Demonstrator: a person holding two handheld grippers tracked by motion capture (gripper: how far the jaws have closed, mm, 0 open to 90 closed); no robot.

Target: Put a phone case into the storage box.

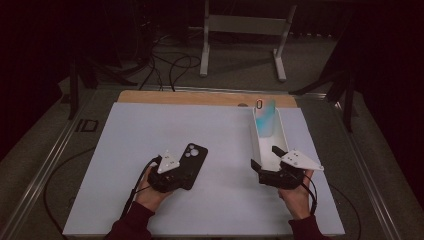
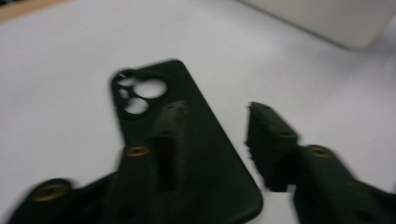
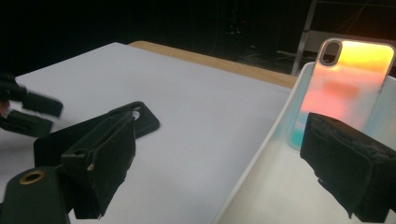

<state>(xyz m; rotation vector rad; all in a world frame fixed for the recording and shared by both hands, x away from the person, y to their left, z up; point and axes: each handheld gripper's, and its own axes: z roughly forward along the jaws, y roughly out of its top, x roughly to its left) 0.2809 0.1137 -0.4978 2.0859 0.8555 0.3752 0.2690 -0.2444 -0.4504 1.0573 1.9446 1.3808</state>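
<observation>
Two grippers work at a white table (image 1: 150, 130). Nearest us, our left gripper (image 1: 186, 170) hovers over a black phone case (image 2: 196, 154) lying flat on the table — jaws apart, one over the case, the other past its edge, nothing clamped yet. Our right gripper (image 1: 264, 156) straddles the near wall of a white tray (image 3: 261, 154), jaws also apart. Farther back, an iridescent phone case (image 3: 348, 88) leans upright inside the tray. We judge one case stowed — the black one remains to be lifted in.

A darkened lab or recording studio. A white-topped table (image 1: 150, 150) stands on grey carpet. Loose cables (image 1: 167, 62) and a metal stand (image 1: 245, 30) lie beyond.
</observation>
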